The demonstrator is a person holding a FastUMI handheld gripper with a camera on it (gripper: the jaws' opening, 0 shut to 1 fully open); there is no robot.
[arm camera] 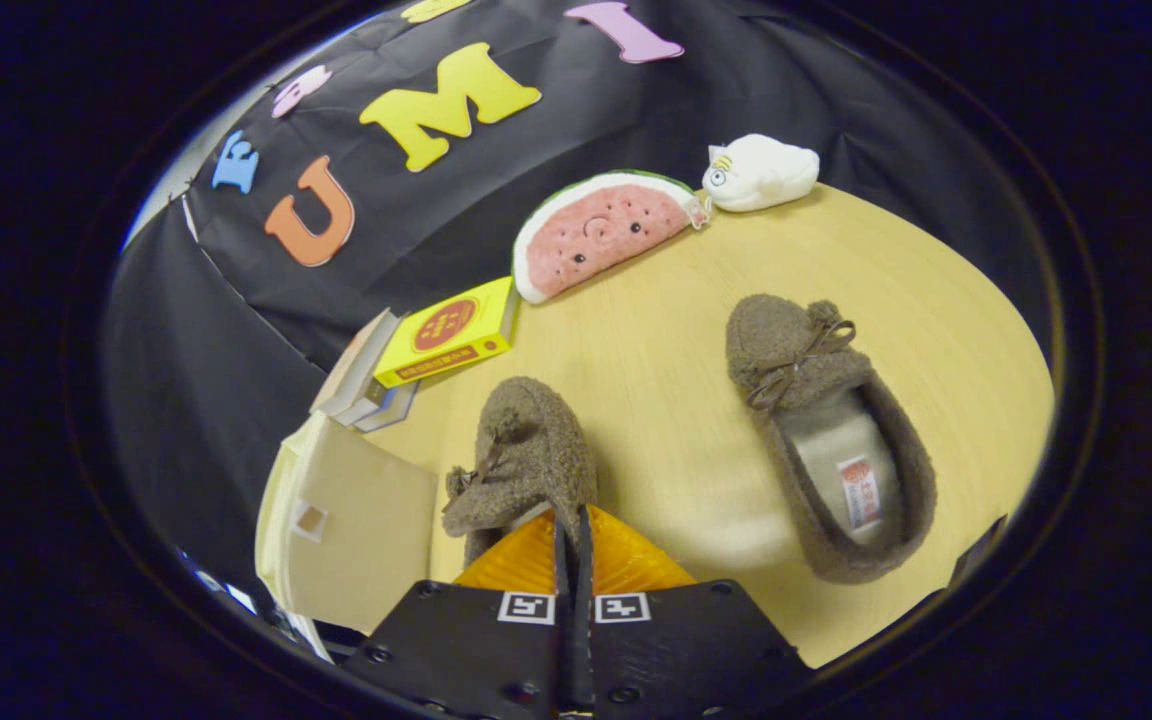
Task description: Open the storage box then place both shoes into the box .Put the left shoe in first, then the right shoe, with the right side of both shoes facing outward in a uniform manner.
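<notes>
Two brown fuzzy slippers with bows are on the round wooden table (656,330). One slipper (531,455) is right at my gripper (573,520); the orange fingers (521,565) are closed together on the rim of its heel, and it hangs tilted with its toe pointing away. The other slipper (826,430) lies flat on the table to the right, opening up and showing a pale insole. The cream storage box (351,520) stands at the table's edge just left of the fingers, with a small square patch on the panel facing me; I cannot tell whether it is open.
Beyond the box, a yellow carton (448,332) lies on a stack of books (361,385). A watermelon-slice plush (601,232) and a white plush (761,172) lie at the far edge of the table against the black cloth.
</notes>
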